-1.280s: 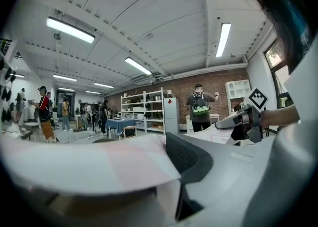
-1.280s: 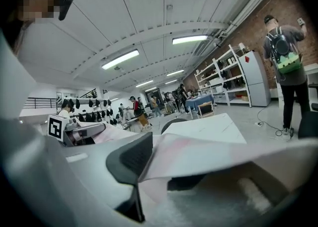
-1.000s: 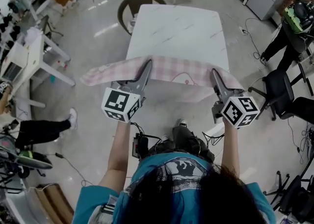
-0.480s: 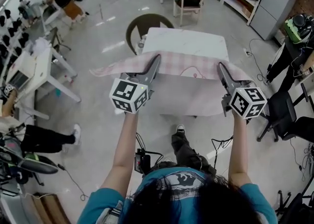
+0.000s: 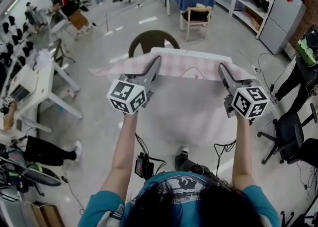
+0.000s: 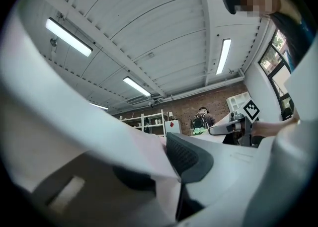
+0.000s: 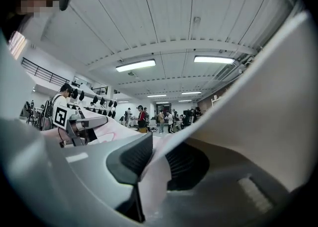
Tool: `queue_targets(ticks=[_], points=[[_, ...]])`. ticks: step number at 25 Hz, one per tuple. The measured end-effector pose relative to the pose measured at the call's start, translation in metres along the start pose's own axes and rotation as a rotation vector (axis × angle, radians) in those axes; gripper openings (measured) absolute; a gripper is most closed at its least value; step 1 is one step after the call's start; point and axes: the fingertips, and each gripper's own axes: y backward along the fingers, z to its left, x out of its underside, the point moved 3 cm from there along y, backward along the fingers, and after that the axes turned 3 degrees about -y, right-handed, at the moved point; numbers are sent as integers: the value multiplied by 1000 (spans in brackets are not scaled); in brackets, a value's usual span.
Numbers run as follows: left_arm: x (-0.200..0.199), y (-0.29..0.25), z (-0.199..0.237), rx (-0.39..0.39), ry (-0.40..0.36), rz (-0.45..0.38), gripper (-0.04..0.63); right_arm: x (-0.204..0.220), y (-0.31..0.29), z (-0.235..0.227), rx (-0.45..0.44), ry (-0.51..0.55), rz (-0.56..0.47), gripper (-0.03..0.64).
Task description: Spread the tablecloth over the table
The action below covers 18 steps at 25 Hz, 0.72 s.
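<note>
— Left claw (image 5: 156,63) was seen clamped on the cloth (image 5: 186,67), with a pink fold nipped between its pads. Right claw (image 5: 222,68) was closed on the same edge further along. Where was the rest of it found?

— It was held up in the air over the table (image 5: 194,52) and stretched between the two claws, with the loose part hanging down toward the person. Only a white strip of the table was seen past the held edge.

— What was judged most likely to go wrong?

— A slip. Only a thin bite of fabric was gripped on each side. A sharp pull or flick could have drawn the edge out of one claw, and that half would have been dropped in a heap.

— And if both grips were kept?

— A crooked lay was feared. If one claw were carried further or lowered sooner, the cloth would have been set down skewed. One corner would have overhung, and table would have been left bare elsewhere. Air could also have been trapped beneath, and folds left.

— Was anything noted around the table?

— A chair (image 5: 149,39) was noted just beyond the far end. If the edge were thrown too far, it could have been caught on the chair back.
</note>
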Motion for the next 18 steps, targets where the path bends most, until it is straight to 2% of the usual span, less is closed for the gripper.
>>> queue_targets(ticks=[4,9,14,18], points=[[3,-49,27,-6,26,-26,86,-13,-42,-40,-14,15,1,83],[5,-134,73,-21,40,2,87,-37,-114,-107,-35,5,19,83],[31,-173,90,3,41,43,91,-18,-142,-141,-26,-8,9,83],[30,-206,125,22,54,42,91,-30,-182,-160,-14,-8,-7,83]])
